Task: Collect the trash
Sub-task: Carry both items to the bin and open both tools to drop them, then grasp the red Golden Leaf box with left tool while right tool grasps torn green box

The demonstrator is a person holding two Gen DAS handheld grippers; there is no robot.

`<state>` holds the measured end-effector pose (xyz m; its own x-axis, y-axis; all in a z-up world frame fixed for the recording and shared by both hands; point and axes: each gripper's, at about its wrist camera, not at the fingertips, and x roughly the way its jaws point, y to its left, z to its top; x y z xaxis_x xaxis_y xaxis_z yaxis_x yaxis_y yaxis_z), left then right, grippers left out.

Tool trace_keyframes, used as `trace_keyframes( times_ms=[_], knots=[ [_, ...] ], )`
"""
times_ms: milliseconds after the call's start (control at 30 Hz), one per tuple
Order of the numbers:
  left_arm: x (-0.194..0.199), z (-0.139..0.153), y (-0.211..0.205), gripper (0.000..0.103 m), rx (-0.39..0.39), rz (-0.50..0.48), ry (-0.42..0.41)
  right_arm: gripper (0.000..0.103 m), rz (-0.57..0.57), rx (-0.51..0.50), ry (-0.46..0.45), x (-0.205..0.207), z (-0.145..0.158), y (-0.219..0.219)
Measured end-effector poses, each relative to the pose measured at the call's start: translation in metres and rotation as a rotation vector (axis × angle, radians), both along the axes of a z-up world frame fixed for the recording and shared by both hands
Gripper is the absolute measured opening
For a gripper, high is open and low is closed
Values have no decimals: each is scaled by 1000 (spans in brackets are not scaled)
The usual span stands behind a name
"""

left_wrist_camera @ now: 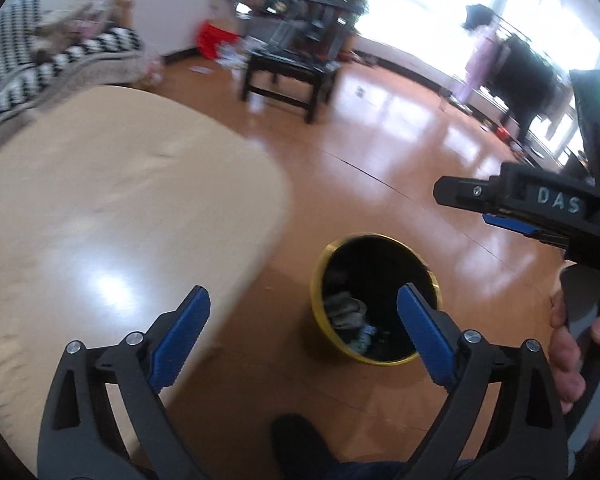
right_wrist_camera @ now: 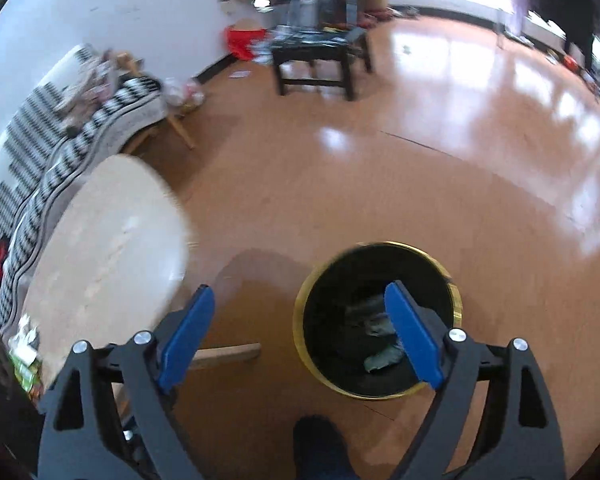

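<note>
Both grippers empty above the trash bin.

Left gripper (left_wrist_camera: 303,312) and right gripper (right_wrist_camera: 299,312): jaws spread wide, nothing between them. The gold-rimmed trash bin (right_wrist_camera: 300,334) stands on the wooden floor (right_wrist_camera: 360,184), beside the pale tabletop (left_wrist_camera: 112,208). Crumpled trash (right_wrist_camera: 382,358) lies at the bin's bottom. A dark shoe (right_wrist_camera: 320,440) is near the bin.

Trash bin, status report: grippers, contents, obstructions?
Left gripper and right gripper open, empty. Gold-rimmed trash bin on floor, crumpled trash inside. Nothing blocking its mouth.
</note>
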<state>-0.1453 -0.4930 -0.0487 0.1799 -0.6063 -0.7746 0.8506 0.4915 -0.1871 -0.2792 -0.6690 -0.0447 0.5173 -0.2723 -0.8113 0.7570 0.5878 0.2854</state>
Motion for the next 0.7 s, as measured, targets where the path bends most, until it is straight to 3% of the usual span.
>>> trace_keyframes(
  times_ms=[200, 433, 567, 700],
  knots=[
    [58, 37, 116, 93, 21, 216, -38, 87, 205, -38, -40, 84, 27, 75],
    [116, 61, 260, 93, 55, 507, -52, 87, 495, -76, -68, 188, 47, 203],
    [138, 63, 340, 93, 76, 646, -75, 87, 647, -109, -57, 234, 48, 275],
    [150, 54, 395, 93, 94, 726, -40, 87, 751, -140, -38, 265, 42, 330]
  ],
)
